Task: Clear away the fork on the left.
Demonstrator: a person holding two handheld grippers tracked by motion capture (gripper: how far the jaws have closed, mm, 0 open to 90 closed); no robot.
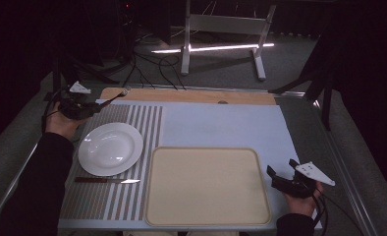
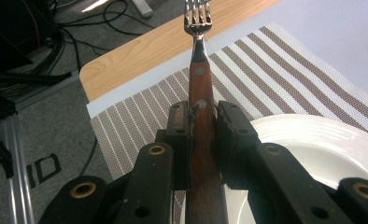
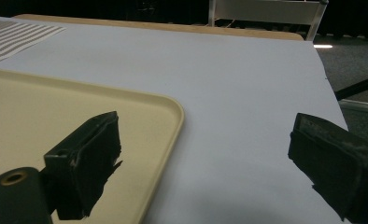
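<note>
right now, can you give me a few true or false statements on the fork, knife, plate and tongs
1. The left tongs grip the wooden-handled metal fork. True.
2. The round white plate sits on the beige plastic tray. False: it sits on the striped woven placemat.
3. The right tongs hold the wooden-handled knife. False: they are open and empty; the knife lies on the placemat.
4. The knife lies on the near side of the plate. True.
5. The tray is empty. True.
</note>
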